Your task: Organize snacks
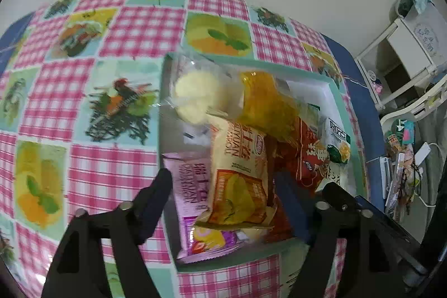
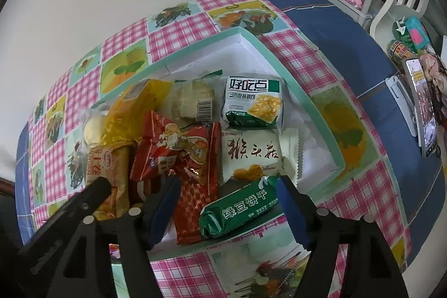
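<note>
A shallow white box with a teal rim [image 1: 279,66] [image 2: 282,60] sits on the checked tablecloth and holds several snack packs. My left gripper [image 1: 223,183] hangs over its near left part, jaws wide apart. Between them lies an orange-yellow roll-cake pack [image 1: 240,172], with neither pad touching it; a pink pack [image 1: 192,200] lies under it. My right gripper [image 2: 227,186] stands open over the near right part. A green biscuit pack [image 2: 240,208] rests slantwise between its blue pads on the box's front edge. Red packs [image 2: 184,152] and white packs [image 2: 251,155] fill the middle.
The pink-checked tablecloth [image 1: 83,164] with fruit squares covers a blue-edged table that stands against a pale wall. To the right stand a white shelf unit [image 1: 405,52] and a cluttered surface with a phone [image 2: 424,108] and small items.
</note>
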The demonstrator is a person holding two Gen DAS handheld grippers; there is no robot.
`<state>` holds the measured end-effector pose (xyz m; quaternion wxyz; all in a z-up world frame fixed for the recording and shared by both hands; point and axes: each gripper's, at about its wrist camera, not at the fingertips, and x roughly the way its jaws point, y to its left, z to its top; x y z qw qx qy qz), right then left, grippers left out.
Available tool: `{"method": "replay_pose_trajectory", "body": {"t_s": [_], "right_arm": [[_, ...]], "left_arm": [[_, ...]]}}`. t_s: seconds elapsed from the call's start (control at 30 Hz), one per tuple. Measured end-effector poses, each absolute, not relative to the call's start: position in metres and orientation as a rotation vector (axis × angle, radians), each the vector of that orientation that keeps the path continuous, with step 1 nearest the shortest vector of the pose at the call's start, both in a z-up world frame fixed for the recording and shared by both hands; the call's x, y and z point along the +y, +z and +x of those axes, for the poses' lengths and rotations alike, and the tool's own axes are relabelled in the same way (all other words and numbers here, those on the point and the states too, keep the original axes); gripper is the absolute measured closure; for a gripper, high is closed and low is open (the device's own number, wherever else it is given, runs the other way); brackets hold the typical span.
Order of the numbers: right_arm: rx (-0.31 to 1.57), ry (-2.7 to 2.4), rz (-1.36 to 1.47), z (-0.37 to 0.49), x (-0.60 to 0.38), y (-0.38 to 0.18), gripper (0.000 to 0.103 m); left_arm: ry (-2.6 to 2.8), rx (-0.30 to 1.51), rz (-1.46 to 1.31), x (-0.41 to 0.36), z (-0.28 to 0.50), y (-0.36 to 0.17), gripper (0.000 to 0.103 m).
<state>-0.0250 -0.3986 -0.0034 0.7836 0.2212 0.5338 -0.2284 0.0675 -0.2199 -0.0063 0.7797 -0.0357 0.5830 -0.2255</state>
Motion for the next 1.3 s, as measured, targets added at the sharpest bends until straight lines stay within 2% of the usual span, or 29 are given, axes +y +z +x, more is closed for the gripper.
{"method": "replay_pose_trajectory", "body": {"t_s": [0.23,0.43,0.5,1.0,1.3], "right_arm": [[1.152,-0.47,0.42,-0.019,-0.385,-0.002,0.022],[1.144,-0.434,0.367,-0.011,-0.369,0.0,0.019],[1.136,-0.423,0.345,-0.008,-0.364,0.001,0.0],[1.129,-0.412,0.283,-0.006,-0.352,0.002,0.0],[1.124,-0.4,0.276,-0.015,-0.339,0.004,0.0]], "left_arm": [[-0.352,1.196,-0.028,-0.197,0.076,0.002,0.005],[-0.233,1.196,0.029,-0.173,0.086,-0.005,0.003],[-0.216,1.196,0.037,-0.169,0.088,-0.007,0.003],[0.041,1.151,0.206,-0.157,0.086,-0.005,0.003],[0.038,1.197,0.248,-0.142,0.07,-0.007,0.003]]}}
